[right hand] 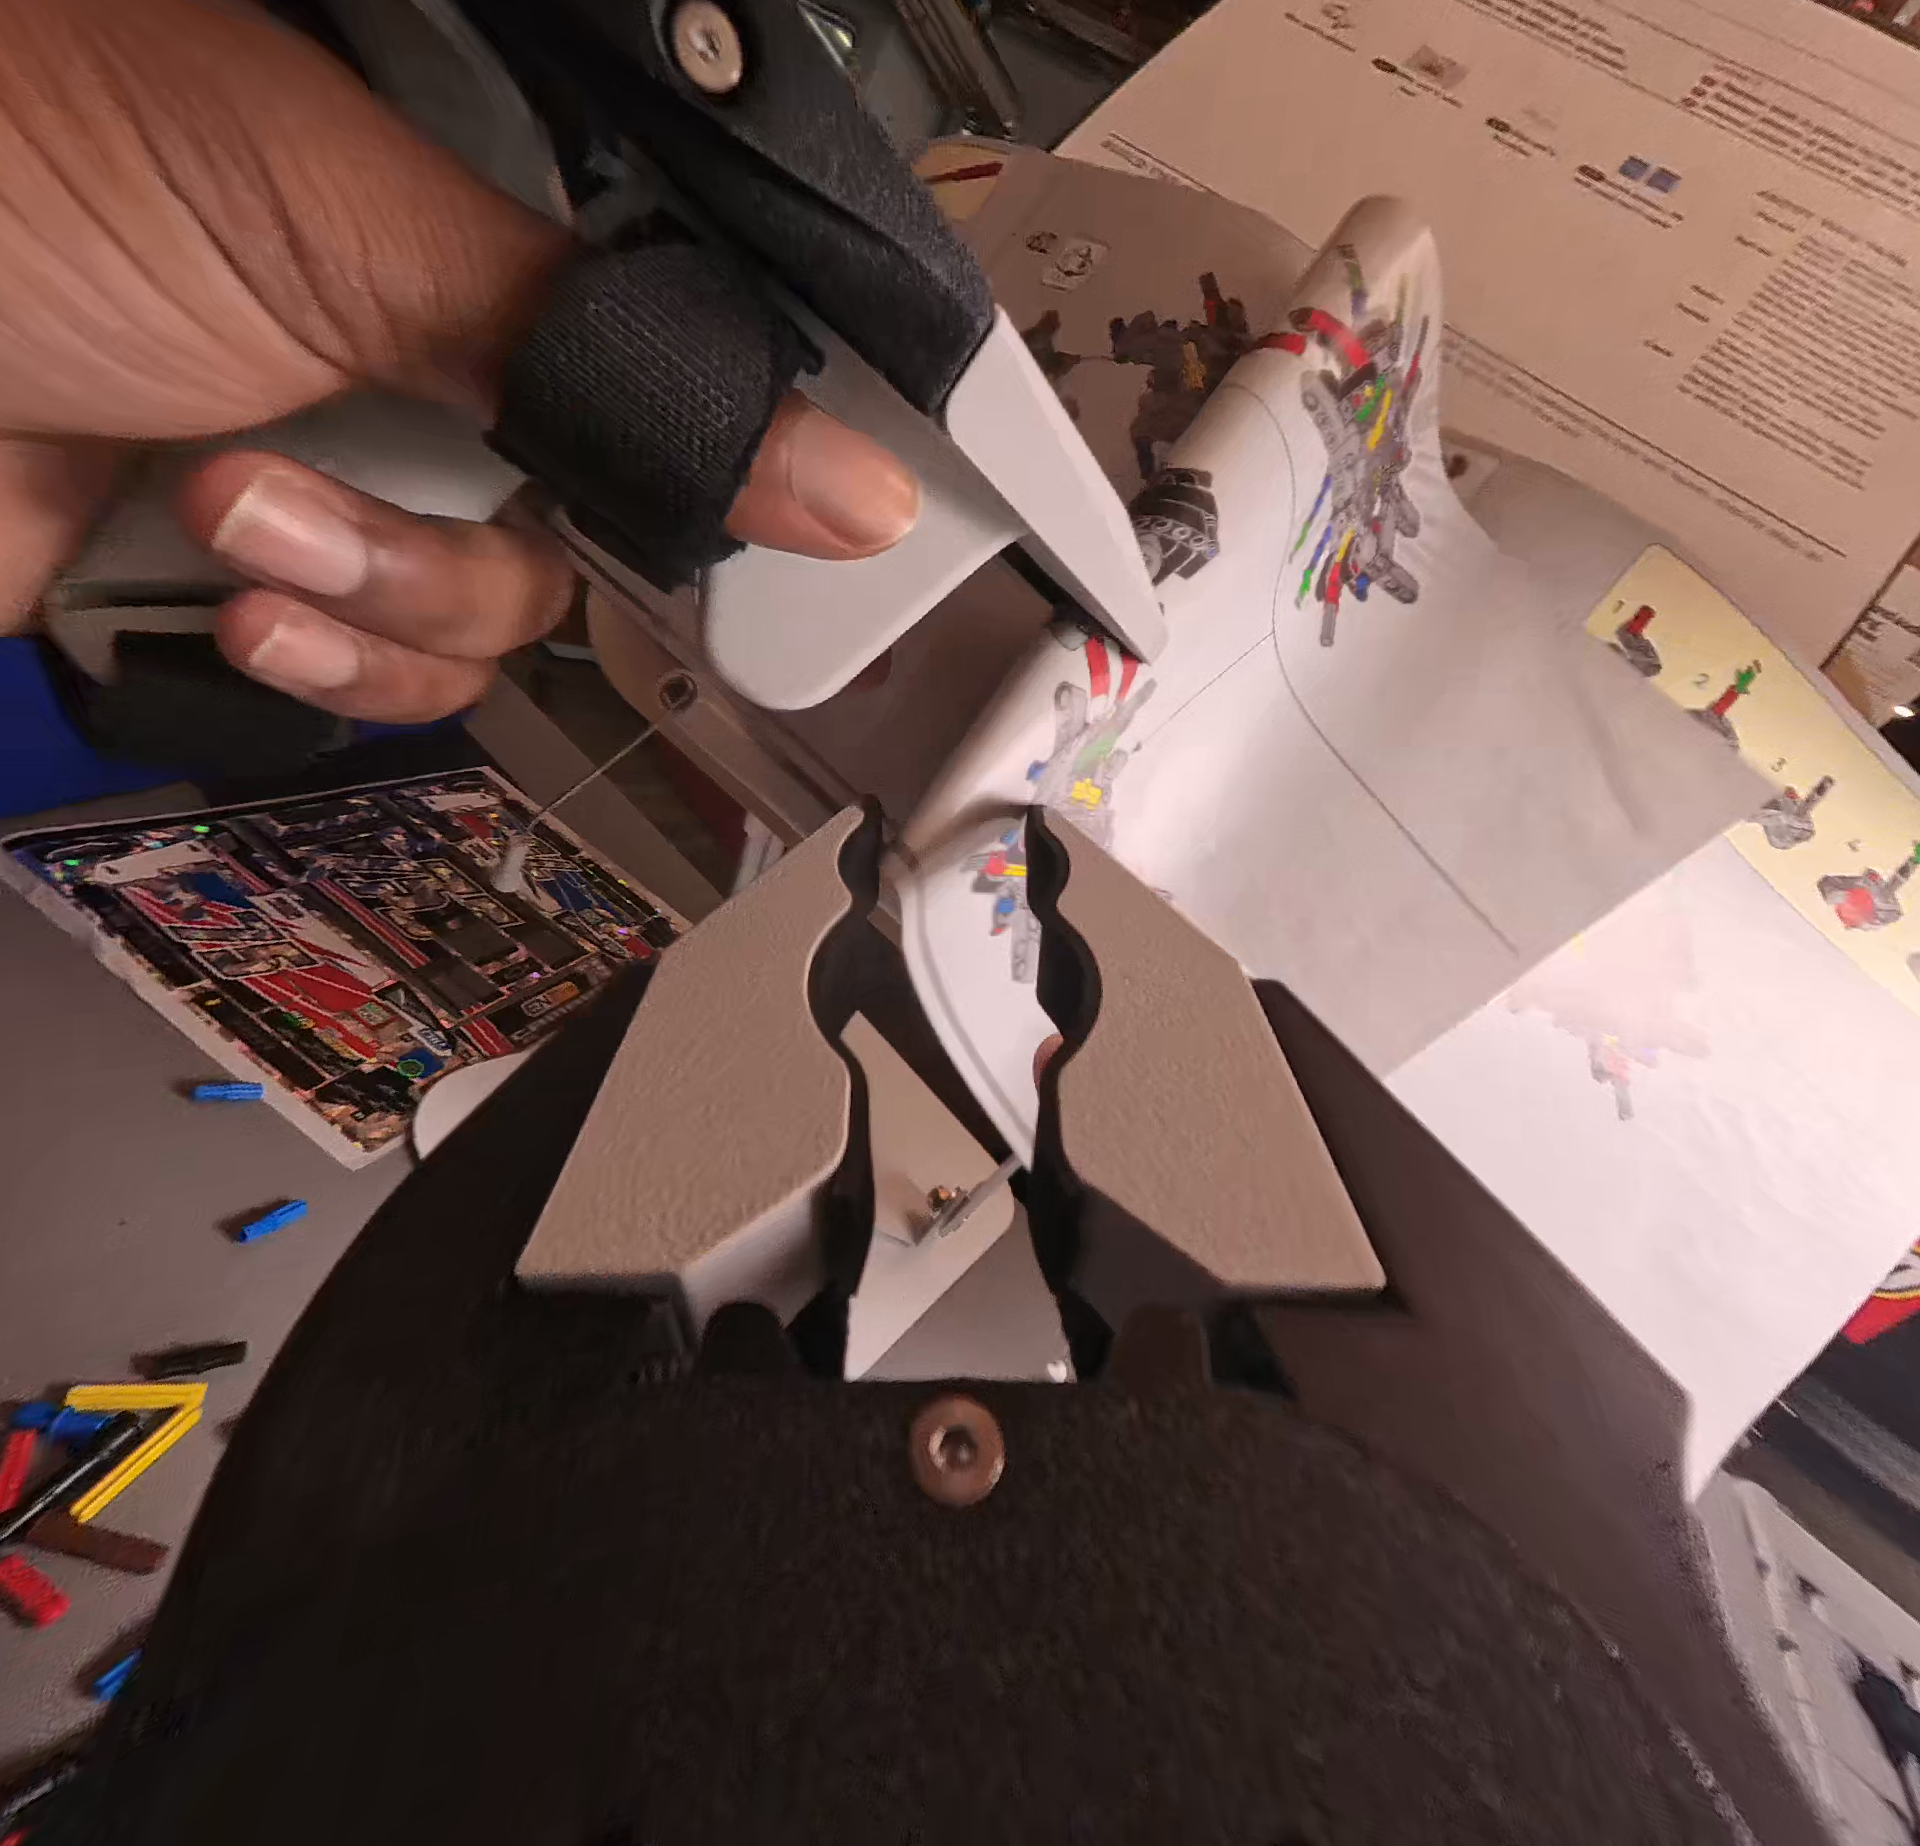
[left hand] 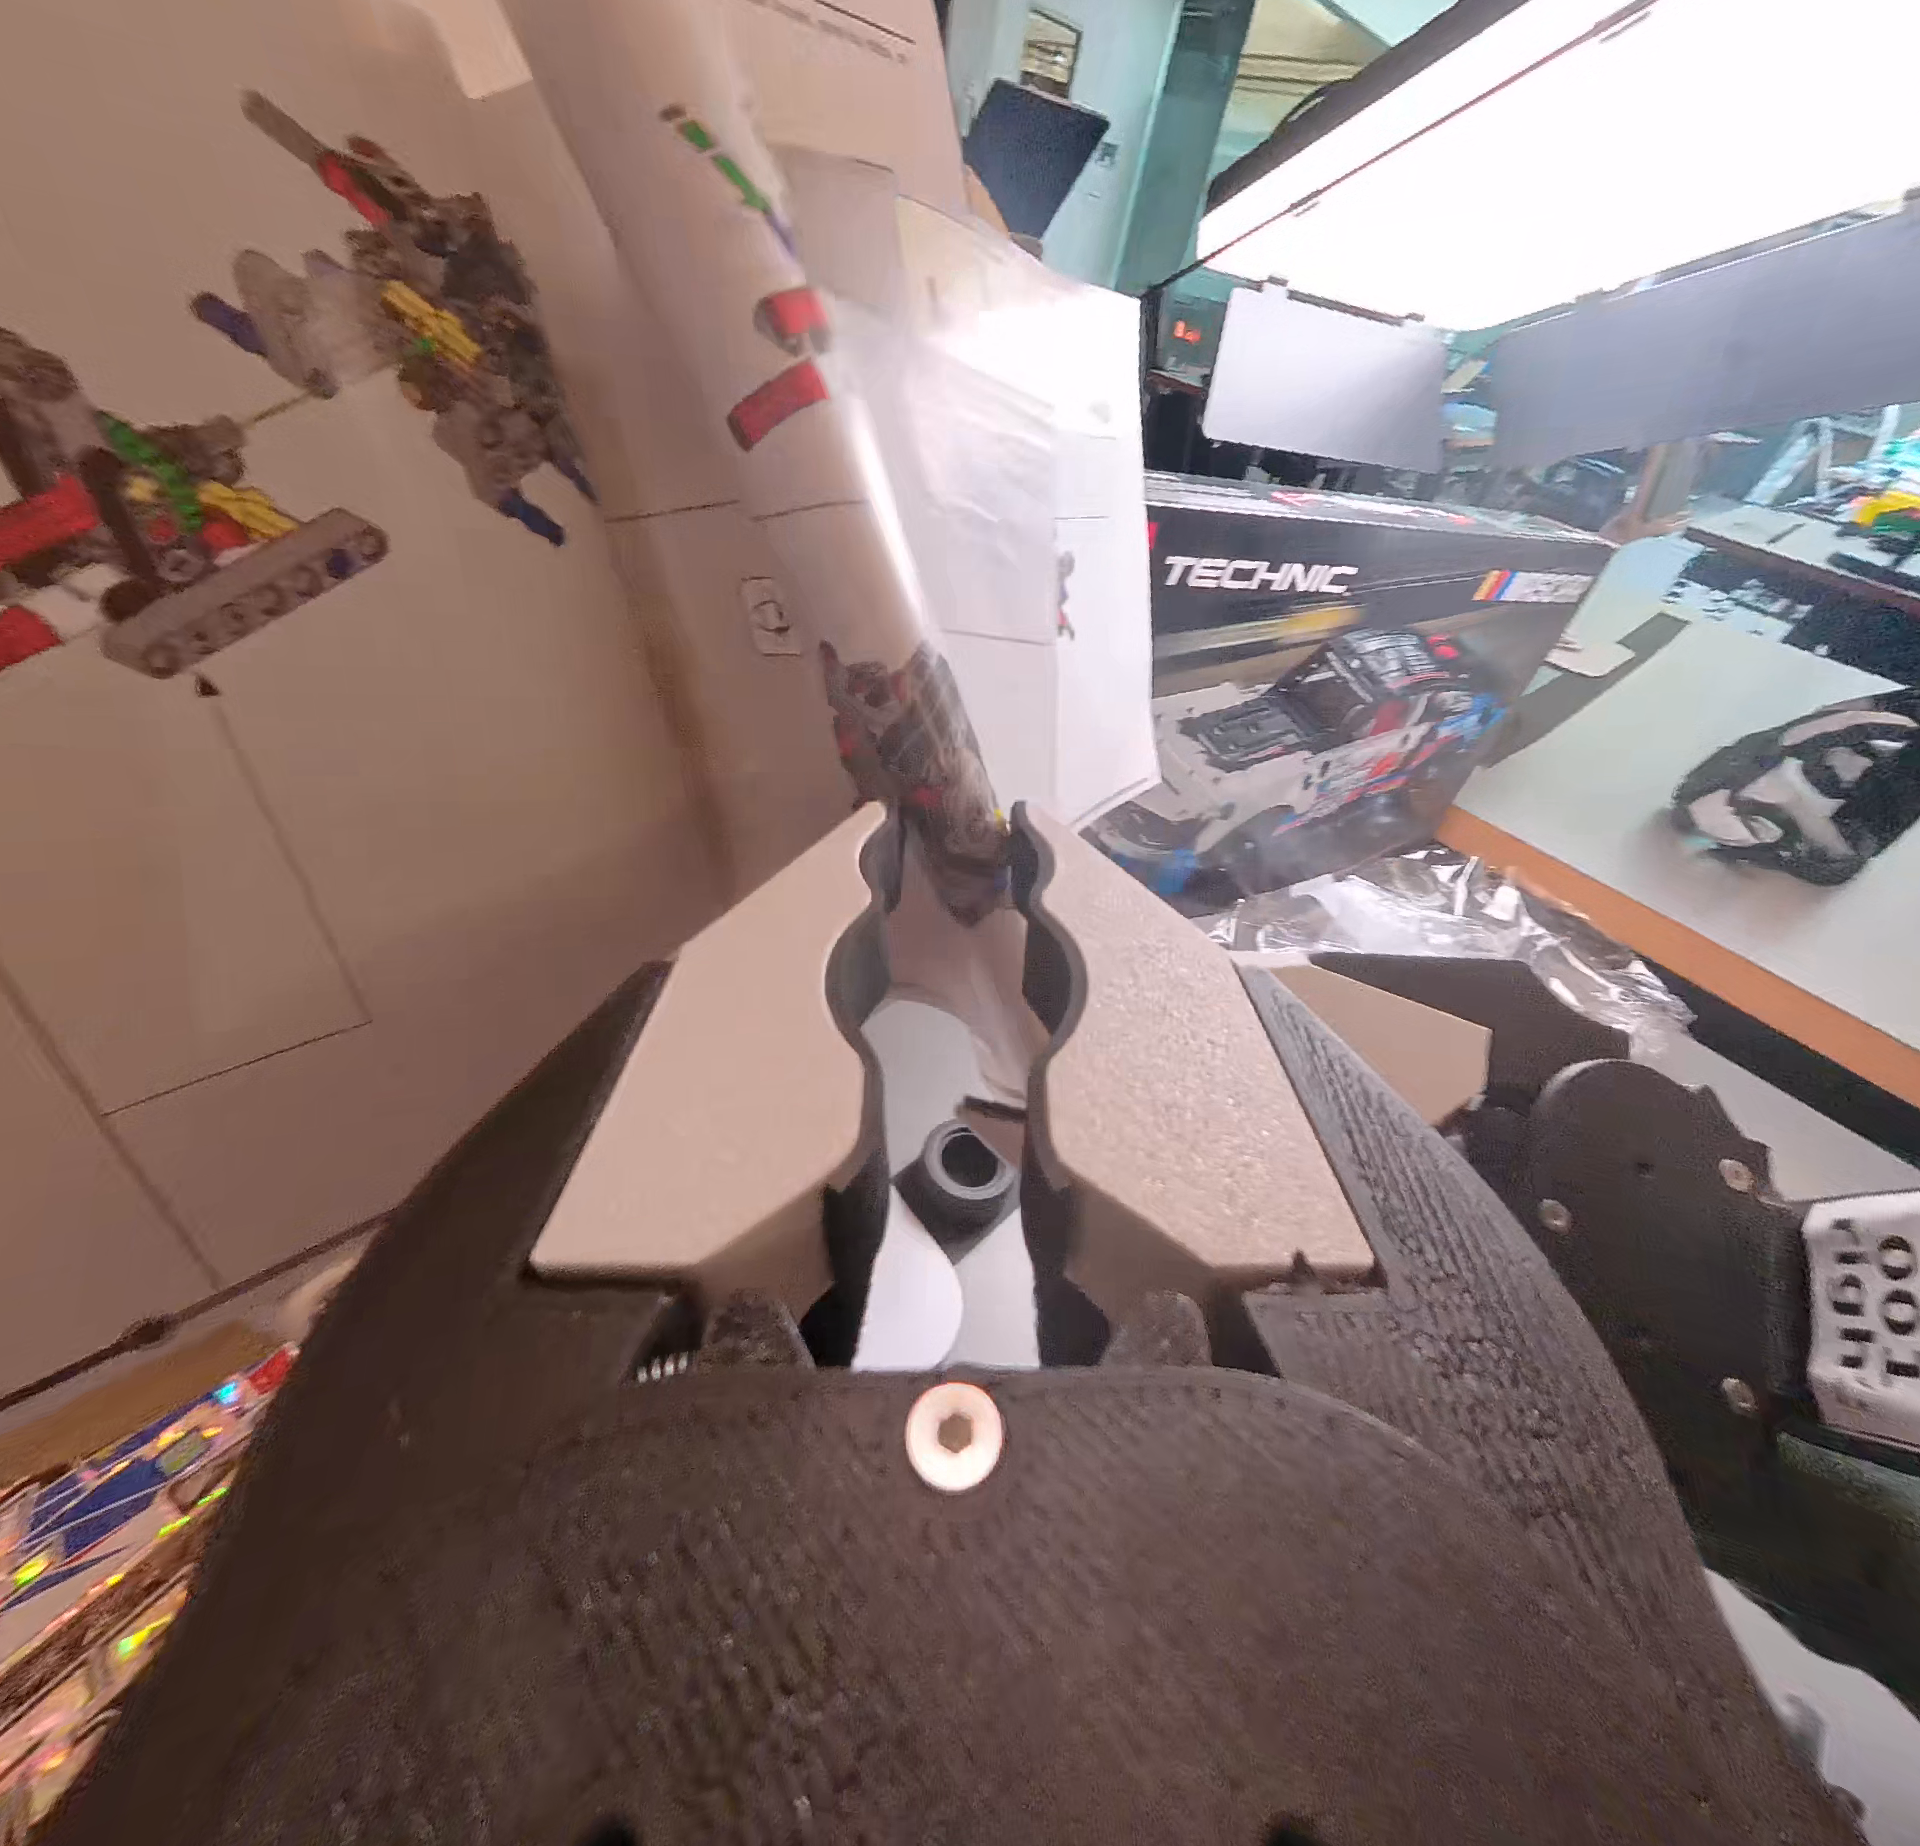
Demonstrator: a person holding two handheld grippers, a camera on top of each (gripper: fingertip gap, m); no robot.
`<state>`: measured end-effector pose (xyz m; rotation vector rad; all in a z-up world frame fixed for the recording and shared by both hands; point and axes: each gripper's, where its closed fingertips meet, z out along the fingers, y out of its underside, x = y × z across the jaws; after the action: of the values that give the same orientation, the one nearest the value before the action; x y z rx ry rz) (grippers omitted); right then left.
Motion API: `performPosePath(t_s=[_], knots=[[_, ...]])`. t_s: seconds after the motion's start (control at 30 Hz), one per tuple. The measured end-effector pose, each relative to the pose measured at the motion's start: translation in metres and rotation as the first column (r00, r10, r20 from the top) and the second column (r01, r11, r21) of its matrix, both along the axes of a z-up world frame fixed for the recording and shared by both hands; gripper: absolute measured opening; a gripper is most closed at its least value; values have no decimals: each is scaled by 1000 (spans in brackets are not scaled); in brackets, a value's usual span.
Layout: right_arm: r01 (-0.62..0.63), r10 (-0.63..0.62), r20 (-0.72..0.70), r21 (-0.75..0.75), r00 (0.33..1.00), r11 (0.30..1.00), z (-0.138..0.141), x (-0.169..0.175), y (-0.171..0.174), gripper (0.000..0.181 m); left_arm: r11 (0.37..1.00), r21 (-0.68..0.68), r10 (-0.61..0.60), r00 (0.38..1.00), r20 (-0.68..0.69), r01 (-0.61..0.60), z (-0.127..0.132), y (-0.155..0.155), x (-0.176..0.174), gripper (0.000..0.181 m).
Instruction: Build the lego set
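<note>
Here the instruction booklet (right hand: 1382, 757) is lifted off the table (right hand: 125, 1204), its pale pages curling and bent into a soft roll. The pages carry coloured drawings of grey, red, yellow, green and blue parts; one page has a yellow panel of small numbered steps along its edge.

The right gripper (right hand: 951, 840) has its beige fingers nearly closed, with only a thin gap at the tips, and the curled edge of a page runs between them. Whether they pinch the paper or merely straddle it, I cannot tell. The left gripper (right hand: 1132, 643), held in a person's hand (right hand: 312, 342) with a black strap round one finger, has its tips at the fold of the same page, just above the right one. From its own camera, the left gripper (left hand: 951, 820) shows narrow-set fingers with a printed page edge between the tips; a firm grip cannot be confirmed.

Loose bricks (right hand: 135, 1422), yellow, blue, red and black, lie scattered near the left edge of the table, beside a shiny sticker sheet (right hand: 332, 944). The set's black box (left hand: 1371, 674) stands behind the booklet.
</note>
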<state>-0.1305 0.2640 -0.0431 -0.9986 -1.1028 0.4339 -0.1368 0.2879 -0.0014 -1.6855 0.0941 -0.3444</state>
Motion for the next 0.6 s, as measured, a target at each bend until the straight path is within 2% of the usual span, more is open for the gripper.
performPosePath(t_s=[0.1,0.2,0.37,0.5,0.6], knots=[[-104,103,-19,-9,994,995,0,8,-20,28,999,23,35,999,-11,-35,-2,-12,-19,10],[-167,163,-97,-39,982,985,8,32,-29,31,998,30,63,998,18,-63,-6,-25,-46,7],[-132,94,-208,-178,974,975,10,68,3,44,997,14,71,990,123,-73,-16,-36,-81,6],[-214,151,-176,-434,973,875,-15,48,15,70,996,25,77,981,177,-82,-18,-38,-97,6],[-298,236,-183,-556,954,776,-26,24,6,74,996,14,84,972,221,-89,-22,-40,-110,5]])
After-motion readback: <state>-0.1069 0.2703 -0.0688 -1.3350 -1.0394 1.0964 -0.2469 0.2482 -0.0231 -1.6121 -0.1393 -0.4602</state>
